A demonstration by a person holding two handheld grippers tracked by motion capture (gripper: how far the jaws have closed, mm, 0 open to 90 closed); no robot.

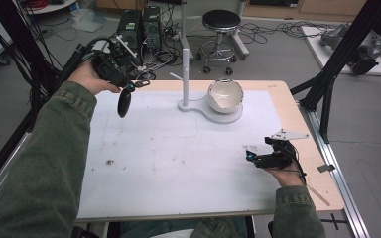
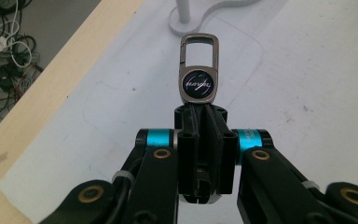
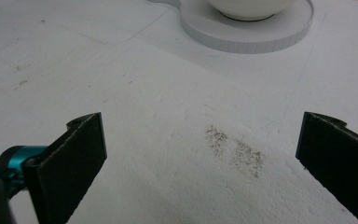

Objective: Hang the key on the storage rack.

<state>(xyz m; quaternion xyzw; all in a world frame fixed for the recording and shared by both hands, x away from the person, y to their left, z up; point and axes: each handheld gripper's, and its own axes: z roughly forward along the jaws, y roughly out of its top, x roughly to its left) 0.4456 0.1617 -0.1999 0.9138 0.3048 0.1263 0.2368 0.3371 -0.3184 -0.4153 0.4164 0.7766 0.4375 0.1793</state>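
Note:
My left gripper (image 1: 130, 83) is raised above the table's far left corner and is shut on a keychain. Its metal clasp (image 2: 198, 70), with a round black emblem, sticks out past the closed jaws, and a black oval fob (image 1: 124, 103) hangs below the gripper. Ahead of the clasp stands a white stand with a thin upright post (image 1: 185, 74). A white bowl (image 1: 224, 94) sits on the stand's round base (image 1: 228, 118). My right gripper (image 1: 250, 156) rests low at the table's right side, open, with bare white mat between its jaws (image 3: 200, 154).
A white mat (image 1: 168, 158) covers the wooden table (image 1: 283, 106). Beyond the far edge are a black stool (image 1: 221, 22), computer cases (image 1: 139, 25) and loose cables on the floor. Black frame legs (image 1: 327, 89) stand at the right.

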